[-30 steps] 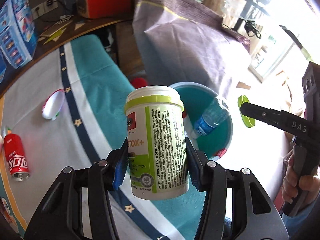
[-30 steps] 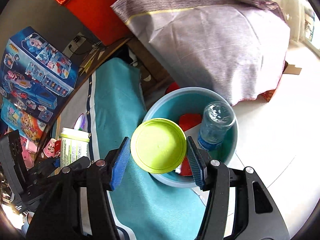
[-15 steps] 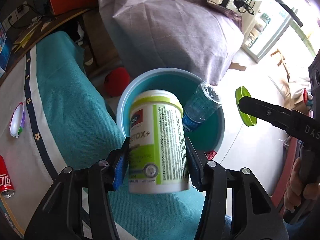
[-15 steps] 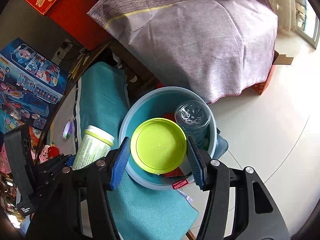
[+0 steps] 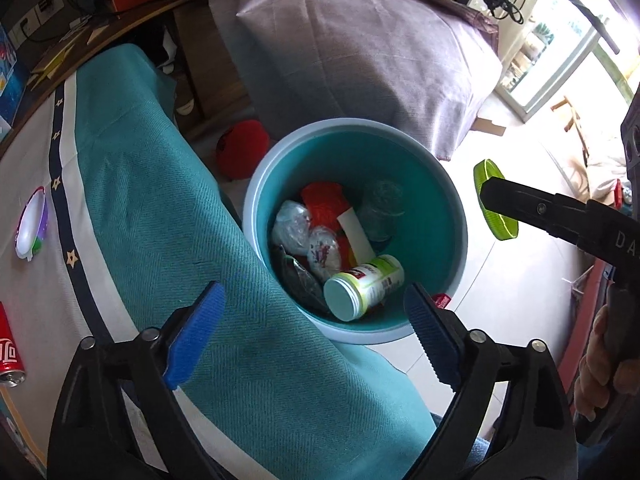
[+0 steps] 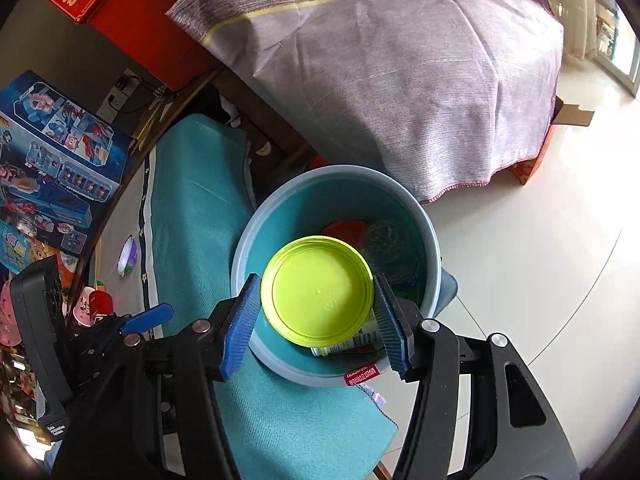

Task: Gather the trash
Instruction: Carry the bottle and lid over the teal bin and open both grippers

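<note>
A teal bin (image 5: pixel 440 216) stands on the floor beside the table and holds several pieces of trash. The white and green supplement jar (image 5: pixel 362 286) lies on its side inside it. My left gripper (image 5: pixel 314 328) hovers above the bin's near rim, its jaws opening wide with nothing between them. My right gripper (image 6: pixel 316 316) is shut on a lime green lid (image 6: pixel 318 290), held flat over the bin (image 6: pixel 416 216). In the left wrist view that lid (image 5: pixel 494 204) shows edge-on to the right of the bin.
A teal and white cloth (image 5: pixel 152 216) covers the table. On it lie a small white dish (image 5: pixel 31 226) and a red can (image 5: pixel 10 360). A purple cloth-covered bulk (image 5: pixel 360 52) rises behind the bin, and a red object (image 5: pixel 240 148) sits on the floor.
My left gripper opened and let go of the jar, which dropped into the bin. Both grippers moved over the bin. The right gripper kept its hold on the lid.
</note>
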The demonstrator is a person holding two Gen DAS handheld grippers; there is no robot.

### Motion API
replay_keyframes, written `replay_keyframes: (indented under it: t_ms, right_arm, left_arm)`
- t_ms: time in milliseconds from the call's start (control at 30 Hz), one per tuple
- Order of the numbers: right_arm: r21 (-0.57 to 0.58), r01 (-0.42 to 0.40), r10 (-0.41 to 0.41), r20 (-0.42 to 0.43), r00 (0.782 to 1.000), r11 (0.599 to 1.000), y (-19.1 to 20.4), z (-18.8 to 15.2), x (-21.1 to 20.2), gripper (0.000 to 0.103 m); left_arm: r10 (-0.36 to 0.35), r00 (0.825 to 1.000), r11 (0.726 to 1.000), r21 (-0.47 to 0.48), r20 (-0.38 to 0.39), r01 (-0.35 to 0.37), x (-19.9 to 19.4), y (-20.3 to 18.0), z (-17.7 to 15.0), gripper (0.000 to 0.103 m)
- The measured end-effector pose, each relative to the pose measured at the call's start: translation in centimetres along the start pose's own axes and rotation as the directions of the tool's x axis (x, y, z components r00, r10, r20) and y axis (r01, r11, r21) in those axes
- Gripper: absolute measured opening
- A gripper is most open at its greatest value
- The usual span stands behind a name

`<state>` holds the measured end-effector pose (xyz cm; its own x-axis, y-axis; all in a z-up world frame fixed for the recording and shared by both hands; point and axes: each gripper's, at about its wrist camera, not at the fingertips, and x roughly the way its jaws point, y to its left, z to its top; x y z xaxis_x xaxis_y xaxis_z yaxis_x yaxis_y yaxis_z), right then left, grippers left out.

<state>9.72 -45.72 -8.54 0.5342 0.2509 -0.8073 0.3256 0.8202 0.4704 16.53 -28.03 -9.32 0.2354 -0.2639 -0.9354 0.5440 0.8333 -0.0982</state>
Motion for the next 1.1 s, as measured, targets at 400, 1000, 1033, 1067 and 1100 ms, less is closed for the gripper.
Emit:
replay_keyframes:
  t_ms: [400,1000,1033,1067,1100]
  right_arm:
    - [-0.058,0.036,-0.038,-0.037,0.999,0.998,2.4,0.0,1.9,0.054]
    - [-0.013,0.132,-0.133,-0.066,0.989,0.991,3.2,-1.4,1.9,0.084]
    - [-0.013,0.136,-0.137,-0.067,0.988,0.991,3.3,-1.5,1.8,0.084]
    - [-0.013,0.139,-0.14,-0.068,0.988,0.99,3.4,-1.7,1.7,0.084]
    - [-0.013,0.142,-0.143,-0.068,0.987,0.99,3.5,-1.8,1.6,0.084]
  left_arm:
    - [-0.001,1.0,1.0,0.014,0.002,0.001,-0.6,0.7,-1.2,0.094]
    - [-0.043,0.999,0.998,-0.047,0.009,0.044,-1.8,3.1,-2.7,0.094]
    - [-0.045,0.999,0.998,-0.05,0.012,0.045,-1.9,3.3,-2.8,0.094]
    - [-0.047,0.999,0.997,-0.052,0.013,0.048,-2.0,3.4,-3.0,0.094]
    - [-0.051,0.999,0.997,-0.055,0.015,0.051,-2.2,3.6,-3.1,0.094]
